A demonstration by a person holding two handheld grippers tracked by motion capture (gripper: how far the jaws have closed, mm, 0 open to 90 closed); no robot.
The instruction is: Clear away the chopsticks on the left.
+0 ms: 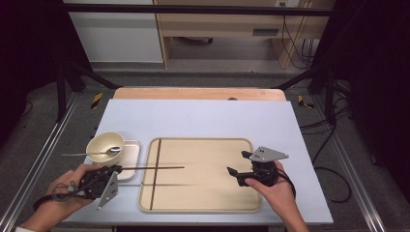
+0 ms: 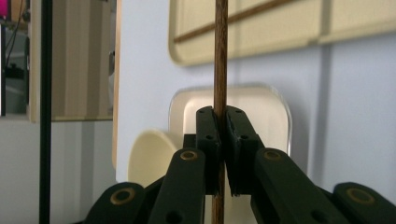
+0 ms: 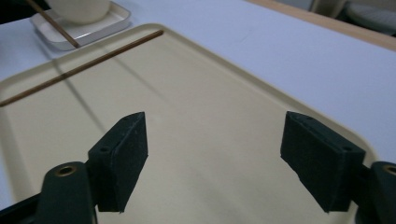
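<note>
Clamping a chopstick (image 2: 221, 56), L gripper (image 2: 223, 140) holds it over the tray (image 1: 244, 145). R gripper (image 3: 215, 158) jaws apart w/ nothing between, prob. hovering above tray.

Black grippers (image 1: 238, 172), brass pivots, grey plates.

spoon (image 1: 92, 152) in bowl (image 1: 104, 143), left of tray (image 1: 205, 143)

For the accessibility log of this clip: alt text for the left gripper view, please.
The left hand-held gripper is shut on a thin brown chopstick that runs straight up between its black jaws. Behind lie a small white dish, a cream bowl and the corner of a beige tray on the pale tabletop.
</note>
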